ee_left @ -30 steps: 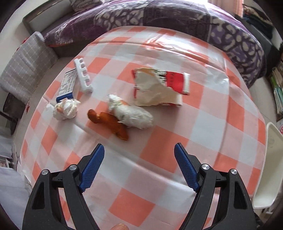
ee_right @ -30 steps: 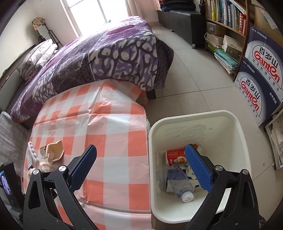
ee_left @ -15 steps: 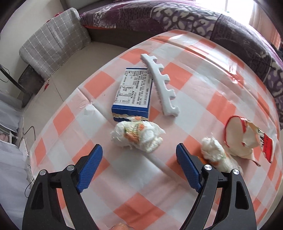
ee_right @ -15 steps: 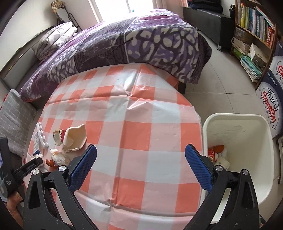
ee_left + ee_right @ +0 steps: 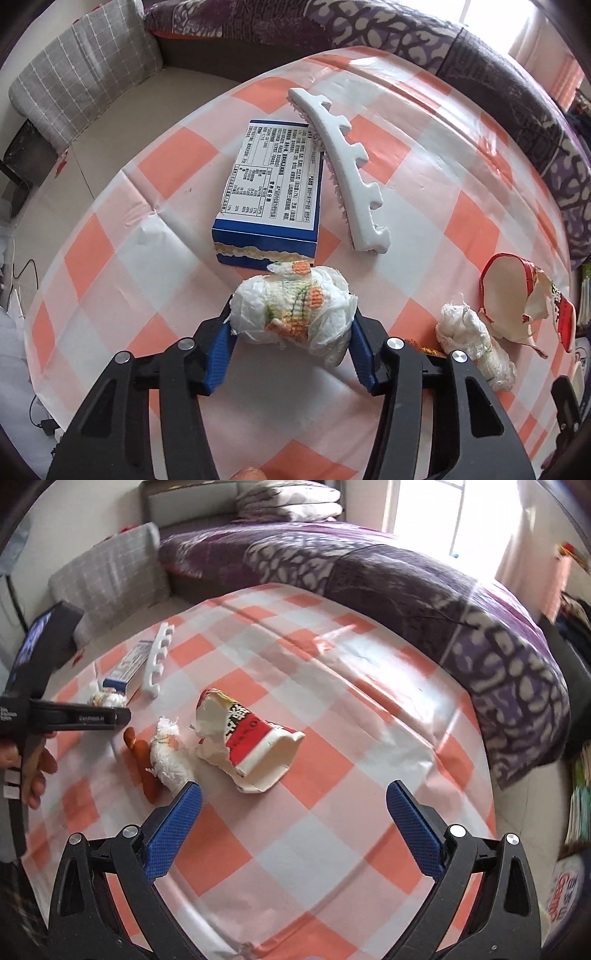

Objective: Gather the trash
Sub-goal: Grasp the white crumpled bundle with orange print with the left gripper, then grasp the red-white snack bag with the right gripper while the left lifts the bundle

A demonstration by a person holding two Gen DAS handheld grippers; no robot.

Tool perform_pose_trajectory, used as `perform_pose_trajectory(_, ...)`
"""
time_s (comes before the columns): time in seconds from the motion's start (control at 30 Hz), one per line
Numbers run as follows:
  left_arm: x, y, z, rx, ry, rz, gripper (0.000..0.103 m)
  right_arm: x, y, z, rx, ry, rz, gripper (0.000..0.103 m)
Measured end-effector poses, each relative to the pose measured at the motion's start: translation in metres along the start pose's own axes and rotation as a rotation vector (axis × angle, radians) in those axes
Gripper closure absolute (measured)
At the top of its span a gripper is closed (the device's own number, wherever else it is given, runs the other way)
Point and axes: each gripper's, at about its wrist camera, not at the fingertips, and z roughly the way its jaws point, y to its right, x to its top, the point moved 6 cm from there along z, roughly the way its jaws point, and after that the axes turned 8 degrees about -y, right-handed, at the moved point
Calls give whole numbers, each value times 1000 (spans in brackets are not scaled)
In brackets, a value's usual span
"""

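Observation:
A crumpled tissue wad (image 5: 295, 306) with orange and green print lies on the checked tablecloth (image 5: 166, 280). My left gripper (image 5: 291, 332) points steeply down at it; its jaws are closing, with both blue pads against the wad's sides. In the right wrist view the same left gripper (image 5: 110, 716) and wad (image 5: 107, 699) are at the far left. My right gripper (image 5: 293, 794) hangs open and empty just short of a torn red-and-white paper cup (image 5: 255, 746). A second tissue wad (image 5: 168, 753) and orange peel (image 5: 142, 757) lie left of the cup.
Beyond the held wad lie a blue-and-white carton (image 5: 273, 199) and a white notched foam strip (image 5: 343, 173). A bed with a purple quilt (image 5: 406, 579) borders the table's far side, with a grey cushion (image 5: 85, 70) to its left. A person's hand (image 5: 37, 768) holds the left gripper.
My left gripper moved left from the peel to the printed wad, sank, and closed its jaws around it. My right gripper swung from the white bin back over the table toward the torn cup.

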Motion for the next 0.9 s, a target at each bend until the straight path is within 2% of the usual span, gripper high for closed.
perform_pose_trajectory(0.17,-3,0,0,7,7,0,51,29,-13,5,37,3,-78,7)
perform_pose_trajectory(0.33,-1,-3,0,-7,-1,-24,51,42,-28,25,6,-34,-121,8)
perform_pose_trajectory(0.37,-2,-4,-1,-11,-5,-31,51,43,-30,31,5,-50,-120,16)
perform_pose_trajectory(0.4,-3,-5,-2,-18,-10,-37,51,42,-31,37,14,-71,-114,45)
perform_pose_trajectory(0.43,-4,-6,-3,-26,-16,-40,51,41,-30,42,24,-102,-101,62)
perform_pose_trajectory(0.47,-4,-7,-5,-29,-17,-44,51,39,-28,46,18,-124,-82,70)
perform_pose_trajectory(0.6,-6,-10,-17,-49,5,-57,51,37,-22,32,34,-76,-12,75)
perform_pose_trajectory(0.77,-6,-9,-41,-81,60,-81,51,33,-10,5,37,0,99,75)
perform_pose_trajectory(0.9,-7,-5,-66,-138,115,-95,51,32,-3,-17,20,58,158,75)
